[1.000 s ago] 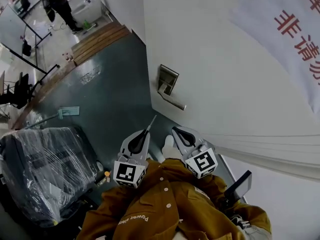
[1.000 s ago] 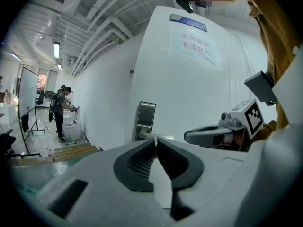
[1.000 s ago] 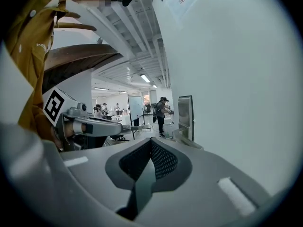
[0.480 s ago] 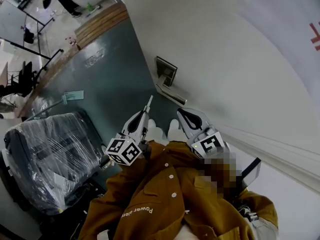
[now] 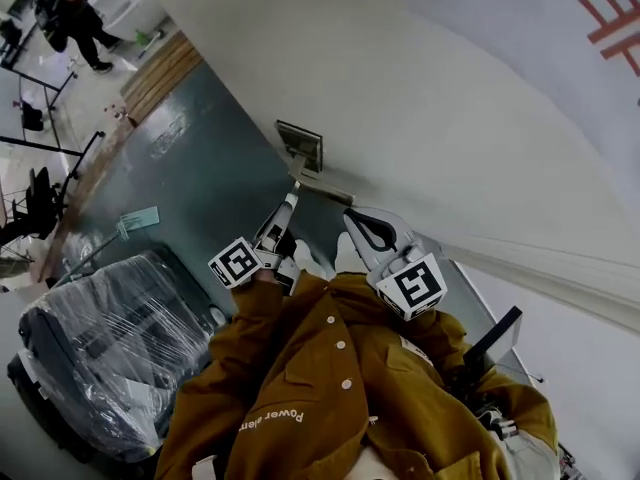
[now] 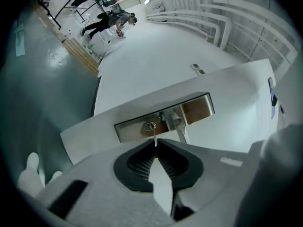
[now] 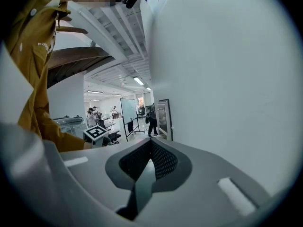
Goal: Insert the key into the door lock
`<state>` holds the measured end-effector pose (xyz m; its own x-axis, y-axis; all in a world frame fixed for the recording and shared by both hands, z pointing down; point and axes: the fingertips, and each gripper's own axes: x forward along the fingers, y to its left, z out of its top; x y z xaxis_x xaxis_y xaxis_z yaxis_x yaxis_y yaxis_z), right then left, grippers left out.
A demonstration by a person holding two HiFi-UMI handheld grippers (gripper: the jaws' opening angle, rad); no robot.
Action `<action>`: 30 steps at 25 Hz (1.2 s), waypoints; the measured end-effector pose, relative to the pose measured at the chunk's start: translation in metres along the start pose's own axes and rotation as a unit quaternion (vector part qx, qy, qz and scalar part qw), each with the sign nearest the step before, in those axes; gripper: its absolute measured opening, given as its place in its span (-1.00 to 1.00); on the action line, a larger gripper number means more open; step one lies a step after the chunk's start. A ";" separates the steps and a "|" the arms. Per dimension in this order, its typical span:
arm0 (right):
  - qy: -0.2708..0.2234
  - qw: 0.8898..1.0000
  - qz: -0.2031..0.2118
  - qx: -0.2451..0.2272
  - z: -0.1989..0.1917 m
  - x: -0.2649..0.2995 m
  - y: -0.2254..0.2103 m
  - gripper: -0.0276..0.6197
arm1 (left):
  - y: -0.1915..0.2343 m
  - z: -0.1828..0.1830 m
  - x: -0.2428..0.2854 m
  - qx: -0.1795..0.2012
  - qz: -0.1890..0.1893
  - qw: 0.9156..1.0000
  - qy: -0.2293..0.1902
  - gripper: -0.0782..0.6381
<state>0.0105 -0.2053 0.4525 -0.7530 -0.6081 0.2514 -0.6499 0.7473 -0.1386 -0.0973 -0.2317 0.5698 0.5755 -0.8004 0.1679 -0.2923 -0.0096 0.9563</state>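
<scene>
Left gripper point(image 6: 155, 143) clamped on key point(image 6: 154, 135), key tip at lock point(image 6: 150, 126) keyhole, right gripper point(image 7: 150, 143) closed empty, near the lock.

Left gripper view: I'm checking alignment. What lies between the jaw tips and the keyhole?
Only the key pinched by the left gripper, its tip at the keyhole; nothing else, as the left gripper view shows.

Two grippers point(image 6: 155, 145) point(image 7: 150, 144), one key point(image 6: 154, 136), one door lock point(image 6: 150, 126).
</scene>
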 end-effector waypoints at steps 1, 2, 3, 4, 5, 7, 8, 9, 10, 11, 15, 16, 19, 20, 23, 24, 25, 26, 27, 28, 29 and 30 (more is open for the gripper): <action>-0.001 1.000 -0.003 -0.001 0.000 -0.001 -0.001 -0.90 | 0.000 0.000 0.006 -0.020 -0.010 1.000 0.002 -0.71; -0.003 1.000 -0.007 -0.001 0.000 -0.001 -0.001 -0.90 | 0.000 0.000 0.010 -0.034 -0.019 0.999 0.003 -0.71; -0.003 1.000 -0.010 -0.001 0.000 -0.002 -0.001 -0.90 | 0.000 0.000 0.014 -0.045 -0.027 0.999 0.003 -0.71; -0.004 1.000 -0.014 0.000 0.000 -0.003 -0.002 -0.90 | 0.000 0.001 0.017 -0.052 -0.032 0.998 0.004 -0.71; -0.005 1.000 -0.018 0.002 0.000 -0.004 -0.002 -0.90 | 0.004 0.003 0.019 -0.047 -0.029 0.998 0.005 -0.71; -0.007 1.000 -0.023 0.005 0.000 -0.004 -0.003 -0.90 | 0.008 0.007 0.020 -0.040 -0.025 0.999 0.007 -0.71; -0.007 1.000 -0.024 0.006 0.001 -0.004 -0.003 -0.90 | 0.002 0.008 0.022 -0.053 -0.037 0.998 0.006 -0.71; -0.006 1.000 -0.024 0.006 0.001 -0.003 -0.003 -0.90 | -0.005 0.008 0.024 -0.067 -0.049 0.997 0.007 -0.71; -0.005 1.000 -0.024 0.006 0.001 -0.003 -0.003 -0.90 | -0.008 0.008 0.026 -0.074 -0.056 0.996 0.009 -0.71; -0.003 1.000 -0.023 0.005 0.001 -0.002 -0.002 -0.90 | -0.008 0.008 0.027 -0.073 -0.057 0.996 0.012 -0.71; -0.001 1.000 -0.024 0.006 0.001 0.001 -0.001 -0.90 | 0.001 0.011 0.028 -0.068 -0.047 0.996 0.016 -0.71; -0.002 1.000 -0.025 0.006 0.002 0.001 -0.002 -0.90 | -0.003 0.012 0.030 -0.078 -0.054 0.995 0.016 -0.71; -0.002 1.000 -0.026 0.007 0.004 0.002 -0.001 -0.90 | -0.006 0.013 0.033 -0.101 -0.071 0.992 0.021 -0.71; -0.002 1.000 -0.025 0.007 0.003 0.002 -0.001 -0.90 | -0.005 0.014 0.034 -0.111 -0.078 0.990 0.025 -0.71; 0.003 1.000 -0.026 0.006 0.003 0.003 -0.001 -0.90 | 0.004 0.014 0.040 -0.137 -0.097 0.985 0.032 -0.71; 0.003 1.000 -0.026 0.006 0.002 0.004 0.000 -0.90 | 0.007 0.015 0.042 -0.138 -0.099 0.985 0.035 -0.70; 0.003 1.000 -0.027 0.007 0.001 0.004 0.000 -0.90 | 0.008 0.015 0.043 -0.135 -0.101 0.985 0.036 -0.70; 0.003 1.000 -0.027 0.008 0.000 0.004 0.000 -0.90 | 0.008 0.016 0.044 -0.131 -0.104 0.985 0.037 -0.70; 0.003 1.000 -0.027 0.009 -0.002 0.004 0.000 -0.90 | 0.007 0.016 0.047 -0.129 -0.109 0.985 0.037 -0.70; 0.003 1.000 -0.027 0.010 -0.003 0.003 -0.002 -0.90 | 0.005 0.015 0.050 -0.131 -0.117 0.984 0.036 -0.70; 0.004 1.000 -0.027 0.011 -0.004 0.003 -0.003 -0.90 | 0.005 0.014 0.055 -0.134 -0.124 0.983 0.034 -0.70; 0.006 1.000 -0.026 0.011 -0.005 0.002 -0.004 -0.90 | 0.004 0.013 0.061 -0.134 -0.129 0.982 0.033 -0.70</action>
<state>0.0117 -0.2079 0.4586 -0.7175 -0.6421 0.2700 -0.6897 0.7092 -0.1464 -0.0730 -0.2885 0.5810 0.6551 -0.7510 -0.0823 0.0767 -0.0423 0.9962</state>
